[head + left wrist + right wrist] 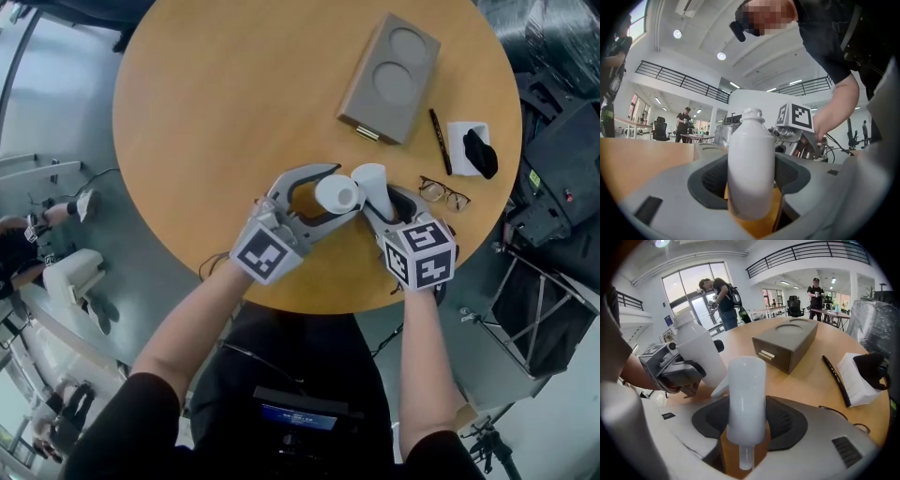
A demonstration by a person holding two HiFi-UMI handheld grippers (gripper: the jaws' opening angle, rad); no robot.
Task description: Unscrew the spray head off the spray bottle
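– Left gripper [750, 185]: state and load?

– Clamped on the body of the spray bottle [751, 154], one pad on each flank. Bottle is upright over the near edge of the table [234, 84]. Its neck [752, 115] is bare, threads exposed. Cannot tell whether the base rests on the wood.

– Right gripper [746, 427]?

– Gripping the spray head [746, 390] by its barrel, with the thin tube [746, 458] pointing down between the jaws. Head sits just beside the bottle, apart from it. Unscrewing reads as done.

– Handling notes?

– Both parts look like smooth white plastic: probably light, and slick on the pads. Bottle wall is likely to flex under a hard squeeze. It is opaque, so the fill is unknown. With the neck open I would keep it upright, gripped mid-body. Head seems stiff; take it by the barrel, not the tube, which looks like the weakest part.
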